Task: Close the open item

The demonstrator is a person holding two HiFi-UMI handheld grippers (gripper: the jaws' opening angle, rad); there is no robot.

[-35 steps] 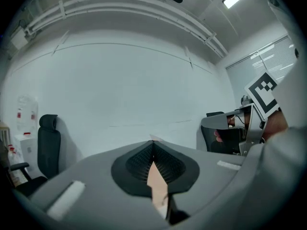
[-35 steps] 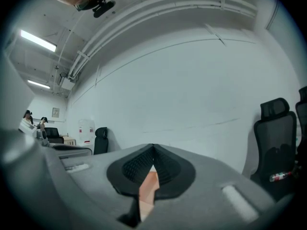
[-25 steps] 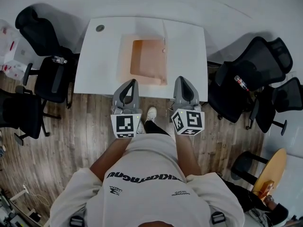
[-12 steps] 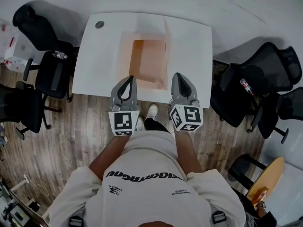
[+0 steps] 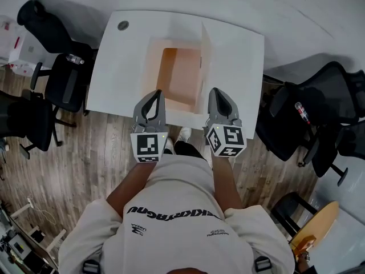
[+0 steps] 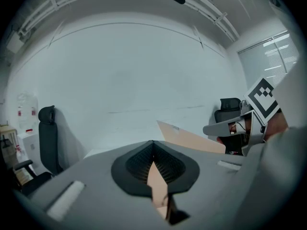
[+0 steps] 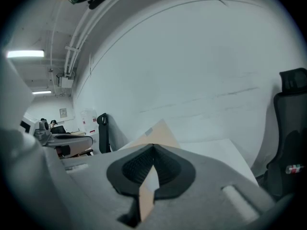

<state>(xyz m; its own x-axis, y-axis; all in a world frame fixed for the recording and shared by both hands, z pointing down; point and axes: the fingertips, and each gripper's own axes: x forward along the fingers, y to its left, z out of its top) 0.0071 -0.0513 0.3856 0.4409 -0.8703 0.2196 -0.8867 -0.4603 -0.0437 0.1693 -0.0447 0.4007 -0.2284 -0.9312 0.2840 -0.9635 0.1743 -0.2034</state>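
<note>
- Open cardboard box (image 5: 179, 76) in the middle of a white table (image 5: 122, 67), its right flap (image 5: 205, 56) raised, apparently close to upright.
- Left gripper (image 5: 155, 96) over the table's near edge, just before the box's near-left corner; jaws closed tip to tip, nothing between them.
- Right gripper (image 5: 218, 94) beside the near-right corner; jaws likewise pressed together, empty.
- Black office chairs (image 5: 57, 79) on both sides of the table.
</note>
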